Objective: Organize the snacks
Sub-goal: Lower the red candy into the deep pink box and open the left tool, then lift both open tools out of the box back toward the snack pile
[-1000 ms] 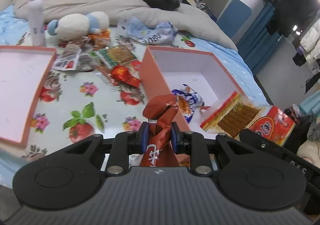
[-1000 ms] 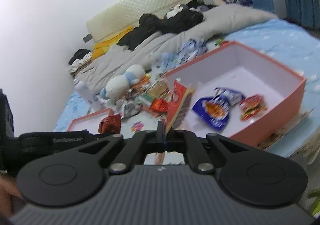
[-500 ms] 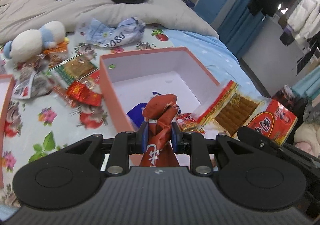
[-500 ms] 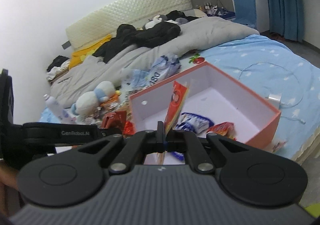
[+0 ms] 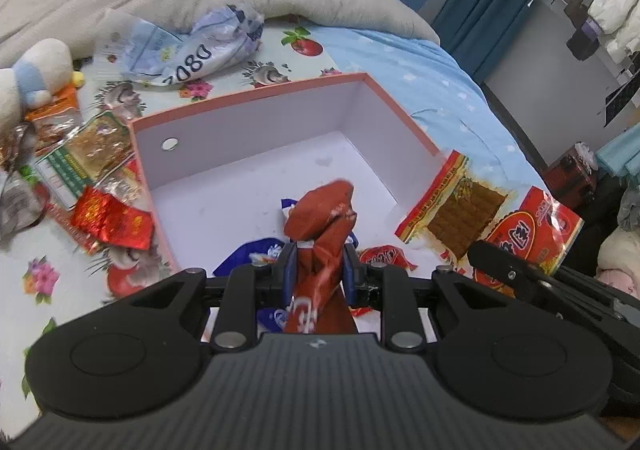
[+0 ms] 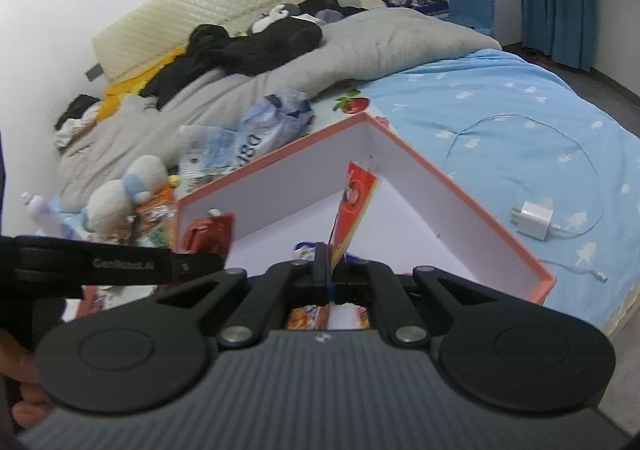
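Observation:
My left gripper (image 5: 319, 264) is shut on a crumpled dark-red snack packet (image 5: 322, 218) and hangs over the near part of an open orange box (image 5: 260, 98) with a white inside. A blue packet (image 5: 248, 256) and a small red one (image 5: 384, 256) lie on the box floor. My right gripper (image 6: 329, 258) is shut on a flat red-and-yellow snack packet (image 6: 354, 206), seen edge-on, over the same box (image 6: 460, 186). From the left wrist that packet (image 5: 472, 210) shows at the box's right wall. The left gripper's arm (image 6: 112, 262) and its red packet (image 6: 210, 236) show at left.
Loose snacks (image 5: 108, 216) lie on the flowered cloth left of the box, beside a plush toy (image 5: 28, 78) and a crumpled blue-white bag (image 5: 192, 46). Grey bedding (image 6: 360, 46) and dark clothes fill the back. A white charger (image 6: 534, 220) with its cable lies on the blue sheet at right.
Both grippers have travelled over the box and sunk a little, each still holding its packet. The box now fills the middle of both views; the lid at far left has dropped out of sight.

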`<state>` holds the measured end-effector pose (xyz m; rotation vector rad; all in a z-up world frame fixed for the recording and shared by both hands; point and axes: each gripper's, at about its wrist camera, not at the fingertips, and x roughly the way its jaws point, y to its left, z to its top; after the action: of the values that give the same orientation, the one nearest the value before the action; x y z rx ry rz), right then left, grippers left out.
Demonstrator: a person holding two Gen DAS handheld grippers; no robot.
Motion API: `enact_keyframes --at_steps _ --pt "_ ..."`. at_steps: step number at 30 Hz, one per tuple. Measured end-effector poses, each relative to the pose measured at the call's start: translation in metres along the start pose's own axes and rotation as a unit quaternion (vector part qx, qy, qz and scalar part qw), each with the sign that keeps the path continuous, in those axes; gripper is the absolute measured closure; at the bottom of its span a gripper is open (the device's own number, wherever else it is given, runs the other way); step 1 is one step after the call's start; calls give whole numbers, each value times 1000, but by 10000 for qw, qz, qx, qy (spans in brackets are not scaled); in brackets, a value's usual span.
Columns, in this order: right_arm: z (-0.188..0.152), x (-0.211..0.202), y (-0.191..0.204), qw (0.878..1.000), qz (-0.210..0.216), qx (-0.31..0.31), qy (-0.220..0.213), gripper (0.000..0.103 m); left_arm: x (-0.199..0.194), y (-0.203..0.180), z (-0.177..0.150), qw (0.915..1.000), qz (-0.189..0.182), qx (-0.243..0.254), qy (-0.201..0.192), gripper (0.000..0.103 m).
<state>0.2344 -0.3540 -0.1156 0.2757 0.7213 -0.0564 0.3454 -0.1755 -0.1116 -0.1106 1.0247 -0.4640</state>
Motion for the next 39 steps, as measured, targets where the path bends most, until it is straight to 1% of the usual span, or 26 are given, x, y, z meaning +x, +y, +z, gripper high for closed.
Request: enact_keyframes --at_steps 5,6,7,8,9,10,11,12,13,17,23,30,39 --pt "0 22 -6 9997 -44 44 238 99 21 3 13 9999 28 108 90 76" --pt "0 24 -6 9995 -53 64 290 96 23 4 14 9999 34 125 103 76" --pt "-1 27 -6 9993 -75 65 349 95 24 4 15 9998 46 146 100 76" --pt "-2 29 -6 9991 -121 68 398 95 23 5 15 9998 72 149 90 74" --pt "-3 29 -5 9989 -170 100 432 94 23 7 15 9998 115 109 110 66" --pt "-4 30 -6 9986 -190 137 473 88 21 8 14 9999 109 67 92 58" --pt "-5 29 -6 9983 -193 178 513 81 19 9 14 9999 87 31 59 55" --pt "-6 27 -6 9983 -185 213 503 59 15 10 12 10000 67 17 26 53" --pt "-7 23 -5 9987 -153 222 426 43 10 10 11 10000 56 30 -18 53" --pt "-10 2 1 9997 -138 110 189 44 -16 9 3 9997 103 71 -189 52" --pt "-18 -39 12 9999 7 71 -74 44 -69 5 -18 9985 128 101 -530 52" --pt "-32 -89 31 9989 207 -53 -416 44 -129 0 -54 9956 136 125 -917 52" --pt "-60 -133 57 9955 481 -403 -717 44 -194 6 -107 9911 215 20 -1316 52"
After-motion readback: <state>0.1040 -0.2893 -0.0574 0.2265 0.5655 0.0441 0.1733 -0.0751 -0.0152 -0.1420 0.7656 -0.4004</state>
